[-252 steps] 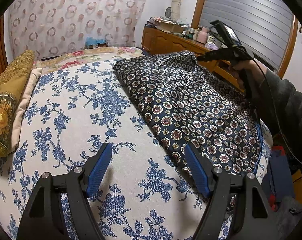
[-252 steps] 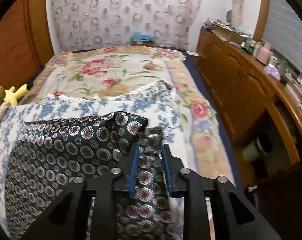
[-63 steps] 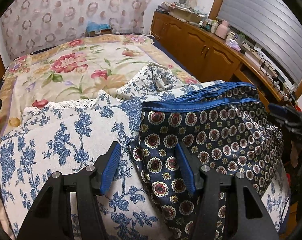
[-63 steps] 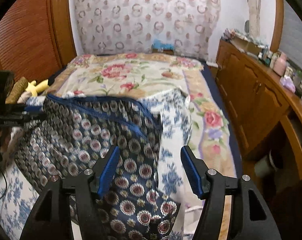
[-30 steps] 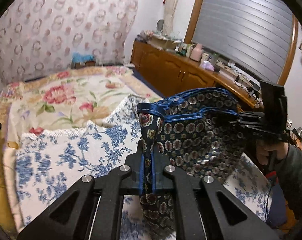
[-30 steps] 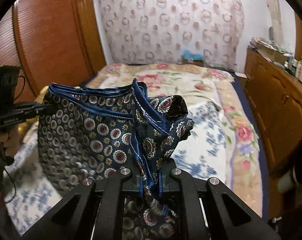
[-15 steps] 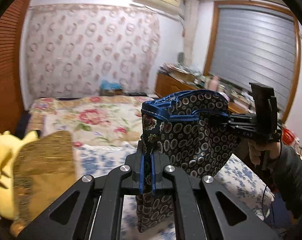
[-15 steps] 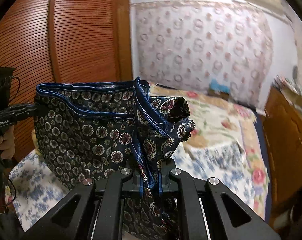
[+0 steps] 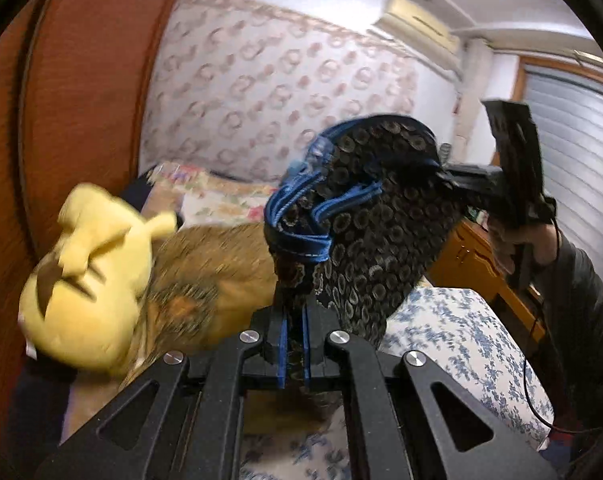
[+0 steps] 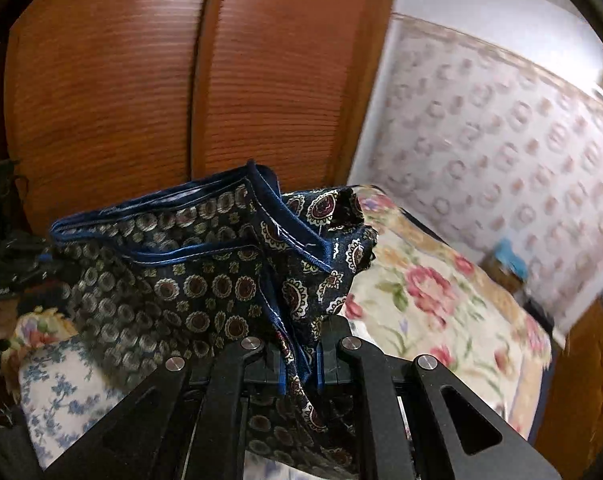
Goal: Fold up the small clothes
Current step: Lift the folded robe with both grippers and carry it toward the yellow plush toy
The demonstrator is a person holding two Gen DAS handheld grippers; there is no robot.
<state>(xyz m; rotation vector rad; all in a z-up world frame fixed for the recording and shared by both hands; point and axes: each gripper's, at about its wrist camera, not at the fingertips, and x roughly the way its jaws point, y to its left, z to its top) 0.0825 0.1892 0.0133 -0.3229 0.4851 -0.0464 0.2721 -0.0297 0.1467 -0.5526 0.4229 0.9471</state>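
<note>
To the left of the left gripper point(image 9: 294, 350) lies a yellow plush toy point(image 9: 87, 280), blurred, resting against a golden-brown cushion point(image 9: 205, 280) that sits just ahead and left of the fingers. The left gripper is pressed together on the dark patterned garment point(image 9: 373, 236), pinching a blue-trimmed edge that rises straight up from between its blue pads point(image 9: 282, 344). From there the cloth stretches ahead and to the right, lifted off the blue floral sheet point(image 9: 461, 332) below, to the right gripper point(image 9: 447, 174), which clamps the far corner; the hand point(image 9: 517, 240) holding it is farther right. In the right wrist view, the left gripper's black body shows dimly at far left, the garment point(image 10: 205, 280) spreads from there across to the right gripper point(image 10: 299, 364), whose fingers pinch a bunched, blue-bound fold. A wooden wardrobe point(image 10: 141, 80) stands ahead, and a rose-printed bedspread point(image 10: 429, 300) lies ahead and to the right.
</note>
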